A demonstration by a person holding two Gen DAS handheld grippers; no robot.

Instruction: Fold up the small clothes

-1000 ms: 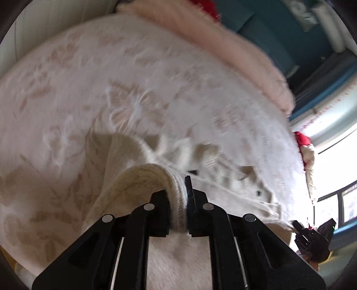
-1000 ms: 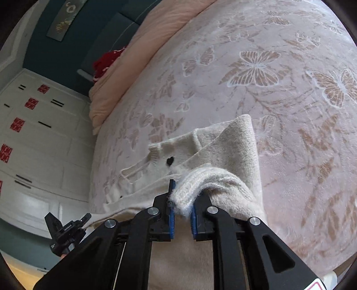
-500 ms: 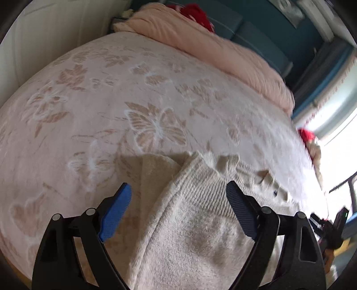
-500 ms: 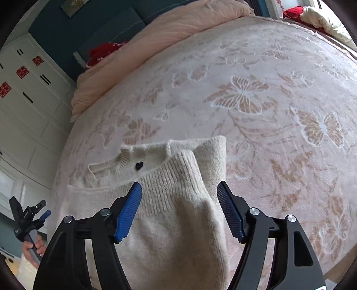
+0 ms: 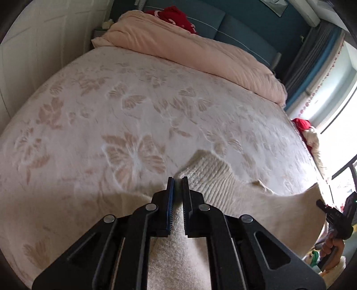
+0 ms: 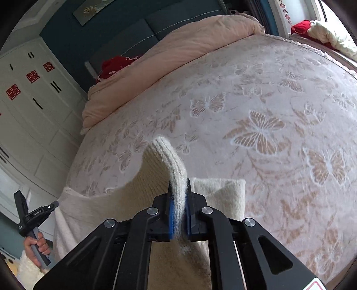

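Observation:
A cream knit sweater [image 5: 212, 174] lies at the near edge of a bed, partly raised. In the left wrist view my left gripper [image 5: 177, 183] is shut, pinching the knit beside its ribbed edge. In the right wrist view my right gripper [image 6: 179, 194] has its jaws closing on a ribbed fold of the sweater [image 6: 160, 169], which stands up between the blue pads [image 6: 171, 214]. The cloth hangs stretched between the two grippers. A folded part [image 6: 221, 196] lies flat to the right. The sweater's lower part is hidden under the gripper bodies.
The bedspread [image 5: 133, 111] is pale pink with butterfly patterns and spreads wide ahead [image 6: 267, 111]. A rolled pink duvet [image 5: 200, 51] and a red item [image 5: 176, 15] lie at the headboard. White wardrobe doors [image 6: 33, 111] stand left. A hand [image 6: 36, 247] holds the other gripper's handle.
Both grippers let go of the sweater and stood open over it half a second ago. They have since shut on its ribbed edge and risen, lifting the cloth off the bed.

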